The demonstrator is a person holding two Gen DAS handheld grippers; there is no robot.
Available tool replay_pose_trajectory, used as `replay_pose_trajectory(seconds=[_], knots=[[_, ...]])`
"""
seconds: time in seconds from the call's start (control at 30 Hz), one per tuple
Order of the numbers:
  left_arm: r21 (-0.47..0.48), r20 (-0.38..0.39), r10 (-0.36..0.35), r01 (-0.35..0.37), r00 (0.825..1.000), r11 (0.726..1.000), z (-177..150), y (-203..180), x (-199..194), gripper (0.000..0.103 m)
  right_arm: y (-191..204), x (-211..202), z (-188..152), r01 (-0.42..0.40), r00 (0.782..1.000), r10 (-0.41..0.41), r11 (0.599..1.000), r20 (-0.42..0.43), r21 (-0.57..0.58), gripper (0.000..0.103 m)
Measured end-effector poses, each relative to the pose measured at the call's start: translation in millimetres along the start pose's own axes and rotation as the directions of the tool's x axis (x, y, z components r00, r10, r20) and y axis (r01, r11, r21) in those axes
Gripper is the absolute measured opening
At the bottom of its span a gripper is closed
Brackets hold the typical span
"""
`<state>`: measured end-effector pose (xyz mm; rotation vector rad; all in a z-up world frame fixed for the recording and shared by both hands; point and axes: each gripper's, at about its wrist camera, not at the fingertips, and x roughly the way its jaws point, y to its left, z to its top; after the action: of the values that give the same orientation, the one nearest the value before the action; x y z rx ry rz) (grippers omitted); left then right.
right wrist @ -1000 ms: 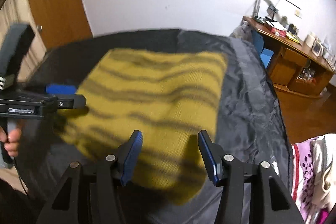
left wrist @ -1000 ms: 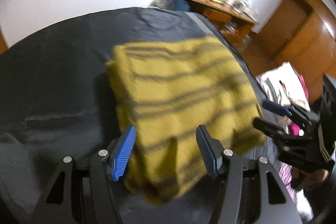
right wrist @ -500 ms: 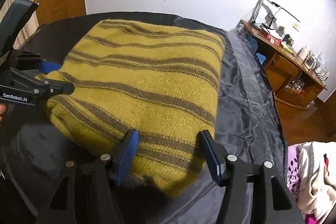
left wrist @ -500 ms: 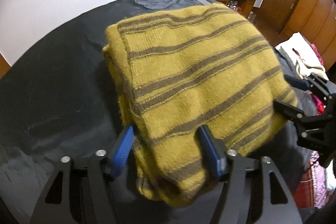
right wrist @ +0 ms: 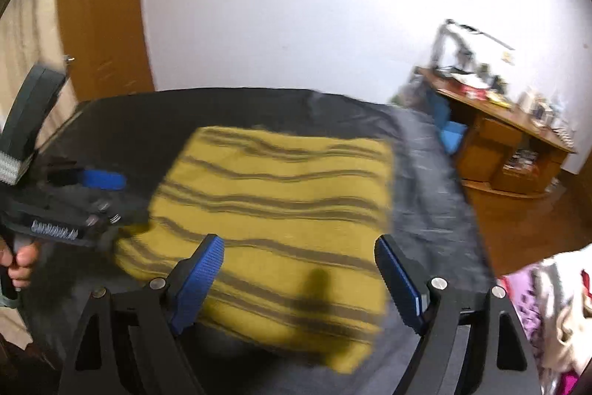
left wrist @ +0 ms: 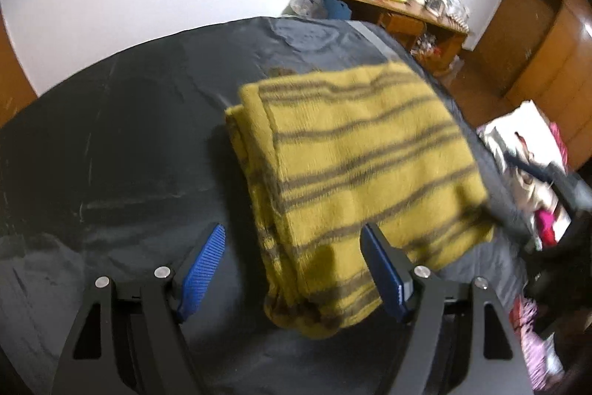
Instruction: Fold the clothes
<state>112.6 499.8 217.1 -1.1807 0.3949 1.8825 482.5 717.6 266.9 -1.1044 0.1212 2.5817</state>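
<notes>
A folded mustard-yellow sweater (left wrist: 362, 173) with dark stripes lies on the dark bed sheet (left wrist: 129, 154). My left gripper (left wrist: 292, 228) hangs open over its near left corner, and neither pad touches the knit. In the right wrist view the sweater (right wrist: 281, 202) fills the middle. My right gripper (right wrist: 299, 239) stands over its near edge with its jaws opening, both pads off the cloth. The left gripper (right wrist: 118, 198) shows at that view's left edge, held by a hand (right wrist: 18, 265). The right gripper (left wrist: 555, 180) is a dark blur at the left wrist view's right edge.
A cluttered wooden desk (right wrist: 510, 136) stands beyond the bed's far right corner. A heap of white and pink clothes (left wrist: 525, 165) lies off the bed's right side. A wooden door (right wrist: 100, 17) is at the back left. Bare dark sheet (right wrist: 425, 191) surrounds the sweater.
Both grippers' jaws have spread wider and let go of the sweater's near edge. Both have drawn back and risen a little, and the sweater now rests flat on the sheet.
</notes>
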Motion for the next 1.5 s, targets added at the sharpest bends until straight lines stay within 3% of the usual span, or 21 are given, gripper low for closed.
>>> replay_pose_trajectory(seconds=[0.17, 0.4, 0.57, 0.7, 0.83, 0.9, 1.1, 1.3, 1.4, 1.5], knots=[[-0.002, -0.007, 0.017, -0.017, 1.000, 1.000, 4, 5, -1, 0.080, 17, 45, -21, -0.040, 0.993, 0.047, 0.997, -0.109, 0.071, 0.085], [-0.020, -0.013, -0.065, 0.065, 0.998, 0.998, 20, 5, 8, 0.080, 38, 52, -46, 0.062, 0.996, -0.062, 0.998, -0.066, 0.000, 0.087], [0.017, 0.001, -0.104, 0.103, 0.995, 0.994, 36, -1, 10, 0.080, 37, 47, -37, 0.074, 0.991, -0.068, 0.996, -0.113, 0.044, 0.087], [0.024, 0.003, -0.157, 0.157, 0.988, 0.987, 47, -5, 16, 0.080, 47, 29, -23, 0.115, 0.991, -0.107, 0.988, -0.077, 0.104, 0.087], [0.077, -0.012, -0.208, 0.208, 0.978, 0.975, 52, -22, 32, 0.081, 59, 47, -37, 0.131, 0.983, -0.114, 0.984, -0.145, 0.118, 0.087], [0.115, -0.024, -0.227, 0.228, 0.974, 0.967, 53, -32, 41, 0.081, 60, 46, -42, 0.137, 0.986, -0.122, 0.982, -0.118, 0.129, 0.087], [0.105, -0.103, -0.215, 0.225, 0.971, 0.969, 53, -27, 82, 0.081, 69, 45, -47, 0.161, 0.982, -0.147, 0.980, -0.117, 0.118, 0.089], [0.168, -0.089, -0.215, 0.228, 0.973, 0.959, 48, -32, 92, 0.081, 77, 43, -51, 0.182, 0.979, -0.169, 0.978, -0.116, 0.106, 0.090], [0.125, -0.083, -0.255, 0.264, 0.963, 0.956, 50, -26, 97, 0.081, 79, 43, -51, 0.192, 0.976, -0.179, 0.976, -0.124, 0.103, 0.090], [0.099, -0.107, -0.248, 0.258, 0.963, 0.961, 55, -26, 98, 0.081, 79, 42, -52, 0.190, 0.976, -0.177, 0.976, -0.126, 0.103, 0.090]])
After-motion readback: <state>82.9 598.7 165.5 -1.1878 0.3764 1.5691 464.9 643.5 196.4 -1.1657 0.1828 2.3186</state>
